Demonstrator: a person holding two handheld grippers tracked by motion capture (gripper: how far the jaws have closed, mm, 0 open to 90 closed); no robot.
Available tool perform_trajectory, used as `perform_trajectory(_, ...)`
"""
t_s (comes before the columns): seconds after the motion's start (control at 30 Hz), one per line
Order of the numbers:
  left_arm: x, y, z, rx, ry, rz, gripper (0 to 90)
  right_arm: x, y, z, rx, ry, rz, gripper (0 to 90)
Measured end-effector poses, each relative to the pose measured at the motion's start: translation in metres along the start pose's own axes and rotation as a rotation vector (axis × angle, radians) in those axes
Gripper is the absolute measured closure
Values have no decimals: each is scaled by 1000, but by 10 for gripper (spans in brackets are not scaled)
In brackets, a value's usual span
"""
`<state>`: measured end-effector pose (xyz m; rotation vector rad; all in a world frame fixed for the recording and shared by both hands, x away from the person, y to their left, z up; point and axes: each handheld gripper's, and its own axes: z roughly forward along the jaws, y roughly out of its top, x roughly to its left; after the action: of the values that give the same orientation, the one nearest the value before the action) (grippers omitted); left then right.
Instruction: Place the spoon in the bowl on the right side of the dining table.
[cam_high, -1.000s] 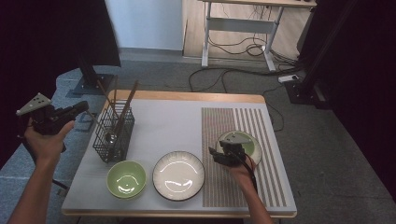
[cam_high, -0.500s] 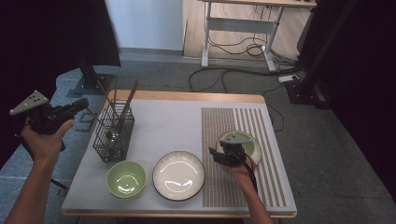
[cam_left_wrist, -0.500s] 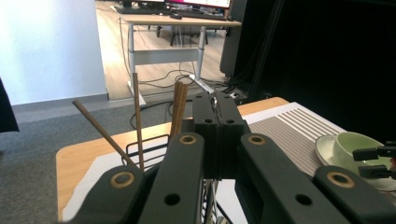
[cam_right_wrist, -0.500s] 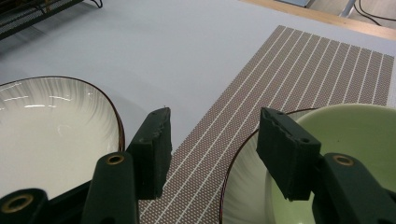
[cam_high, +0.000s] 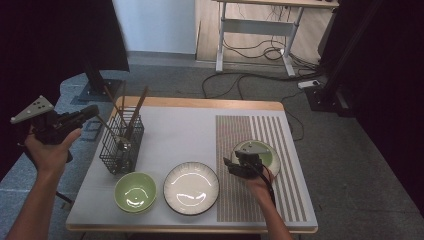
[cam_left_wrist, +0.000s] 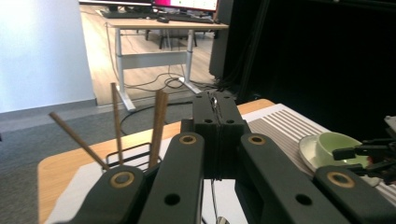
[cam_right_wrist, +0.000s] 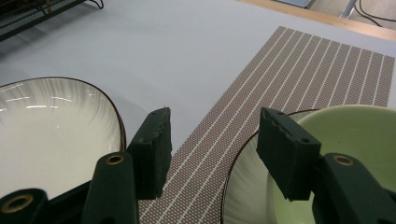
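so the left gripper (cam_high: 75, 117) is up at the left edge of the high view, off the side of the desk (cam_high: 185, 130), and in its own view the jaws are pressed tight together with what looks like a thin shiny metal thing pinched between them, hard to tell what it is since it's edge-on. Just to its right in the high view sits the black wire basket (cam_high: 121, 145) with wooden chopsticks (cam_high: 136, 111) sticking up out of it. The right gripper (cam_high: 241, 166) is low at the right of the frame, jaws spread apart and not pressing anything, at the near rim of the small plate (cam_right_wrist: 240, 186) on the striped mat (cam_high: 250, 135). That plate carries a little green bowl (cam_right_wrist: 345, 140). In the right gripper view one jaw hangs over the mat and the other over the plate's rim beside the bowl. Bottom centre there's a big white plate (cam_high: 191, 188) and left of it a green bowl (cam_high: 135, 192)
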<state>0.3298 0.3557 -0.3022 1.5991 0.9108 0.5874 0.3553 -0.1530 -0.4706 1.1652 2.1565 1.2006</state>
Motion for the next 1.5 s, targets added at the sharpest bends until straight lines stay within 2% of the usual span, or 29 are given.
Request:
perform_trajectory(0.23, -11, -4, 10, 11, -29, 16, 896, 0, 1, -1, -8, -2, -1, 449)
perform_trajectory(0.43, -24, -11, 25, 31, -73, 24, 895, 1, 2, -2, -17, -1, -4, 448)
perform_trajectory(0.7, -35, -17, 40, 47, -102, 34, 895, 2, 3, -4, -23, 0, -4, 448)
perform_trajectory(1.5, -51, -31, 61, 77, -151, 29, 895, 3, 5, -5, -35, 0, -12, 449)
